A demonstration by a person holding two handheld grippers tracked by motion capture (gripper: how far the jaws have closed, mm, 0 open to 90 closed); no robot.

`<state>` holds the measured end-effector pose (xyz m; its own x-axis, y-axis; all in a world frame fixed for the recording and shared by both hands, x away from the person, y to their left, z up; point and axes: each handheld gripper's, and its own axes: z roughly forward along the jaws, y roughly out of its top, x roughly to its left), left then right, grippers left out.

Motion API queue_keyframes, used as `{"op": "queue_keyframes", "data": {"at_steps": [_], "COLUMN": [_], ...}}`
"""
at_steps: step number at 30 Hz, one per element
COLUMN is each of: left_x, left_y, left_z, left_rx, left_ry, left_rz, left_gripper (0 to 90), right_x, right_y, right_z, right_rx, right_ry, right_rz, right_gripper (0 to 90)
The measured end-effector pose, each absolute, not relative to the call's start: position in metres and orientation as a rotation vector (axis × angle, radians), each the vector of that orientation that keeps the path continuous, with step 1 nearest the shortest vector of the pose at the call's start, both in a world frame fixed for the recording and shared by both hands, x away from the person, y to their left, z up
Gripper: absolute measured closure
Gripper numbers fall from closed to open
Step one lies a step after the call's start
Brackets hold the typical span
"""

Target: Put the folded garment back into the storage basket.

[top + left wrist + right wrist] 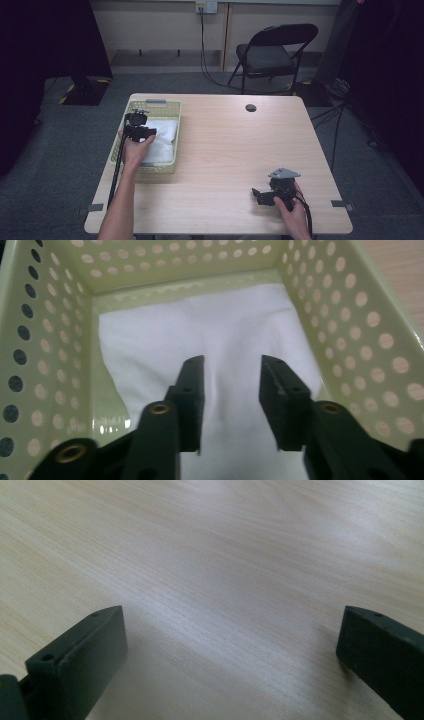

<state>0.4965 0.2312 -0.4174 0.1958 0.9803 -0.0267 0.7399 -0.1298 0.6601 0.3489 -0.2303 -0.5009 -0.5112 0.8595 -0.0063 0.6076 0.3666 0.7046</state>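
A pale yellow perforated basket (150, 103) stands at the table's left edge, with a white cloth (165, 137) lying crumpled inside it. My left gripper (144, 132) hangs over the basket and points down into it. In the left gripper view its jaws (232, 362) stand a little apart above the cloth (225, 315), with no fold pinched between them, and the basket walls (350, 330) rise on both sides. My right gripper (256, 195) rests low near the table's front right, its jaws (232, 617) wide open over bare wood (225, 555).
The light wooden table (225, 145) has a round cable hole (250, 107) near its far edge. A black folding chair (272, 50) stands beyond the table, with cables on the grey floor around it.
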Motion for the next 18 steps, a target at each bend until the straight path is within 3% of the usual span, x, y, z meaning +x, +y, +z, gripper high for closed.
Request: {"op": "queue_keyframes", "data": {"at_steps": [6, 13, 18], "left_x": [0.4972, 0.4954, 0.4904], "left_y": [0.2345, 0.2343, 0.2313], "left_z": [-0.4173, -0.4122, -0.4077], "left_rx": [1.927, 1.887, 1.888], "left_ry": [1.606, 1.598, 1.584], "left_rz": [0.566, 0.585, 0.601], "left_gripper": [32.9, 10.5, 6.1], "right_x": [0.3489, 0.3489, 0.3489], "right_y": [-0.2303, -0.2303, -0.2303], "right_z": [-0.5009, -0.5009, -0.5009], "right_rx": [1.281, 1.282, 1.281], "right_ry": [2.259, 2.259, 2.259], "right_rz": [0.927, 0.927, 0.927], "right_gripper": [0.0, 0.0, 0.0]}}
